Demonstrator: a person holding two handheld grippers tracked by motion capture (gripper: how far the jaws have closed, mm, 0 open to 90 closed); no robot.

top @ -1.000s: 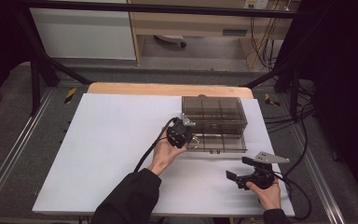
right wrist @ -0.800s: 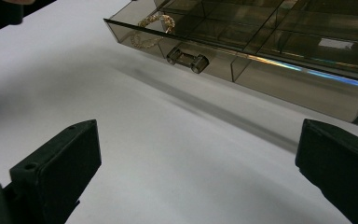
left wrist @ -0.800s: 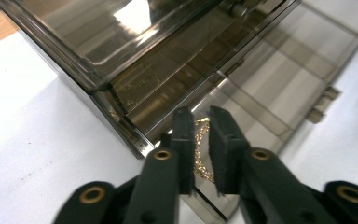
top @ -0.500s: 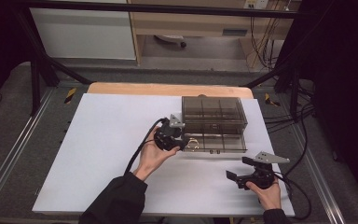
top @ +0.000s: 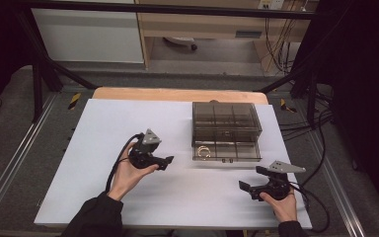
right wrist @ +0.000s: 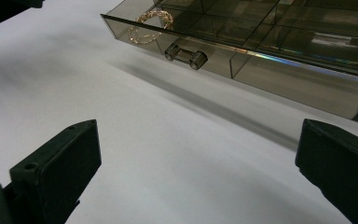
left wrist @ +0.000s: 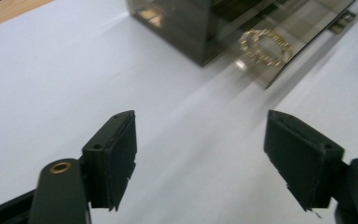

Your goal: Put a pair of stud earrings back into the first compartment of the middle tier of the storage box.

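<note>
- Table (top: 128,197): white top, wooden edge along the far side.
- Smoked clear plastic drawer box (top: 225,121) stood on the far right part of the table; its lower drawer (top: 226,150) was pulled out toward me, handle (right wrist: 185,54) at the front centre.
- Gold bracelet (top: 203,151) lay in the left front compartment of the open drawer. It appeared as a beaded gold ring (left wrist: 266,46) in the left gripper view and at the drawer's near corner (right wrist: 150,25) in the right gripper view.
- My left gripper (top: 164,161) was in my left hand (top: 128,173), left of the drawer and apart from it, above the bare table. Jaws wide apart, nothing between them; pads (left wrist: 116,154) pointed toward the drawer's bracelet corner.
- My right gripper (top: 252,180) was in my right hand (top: 282,205) near the table's front right, in front of the drawer and apart from it. Jaws wide apart and empty; pads (right wrist: 60,163) faced the drawer front.
- Cables trailed from both grippers toward me.
</note>
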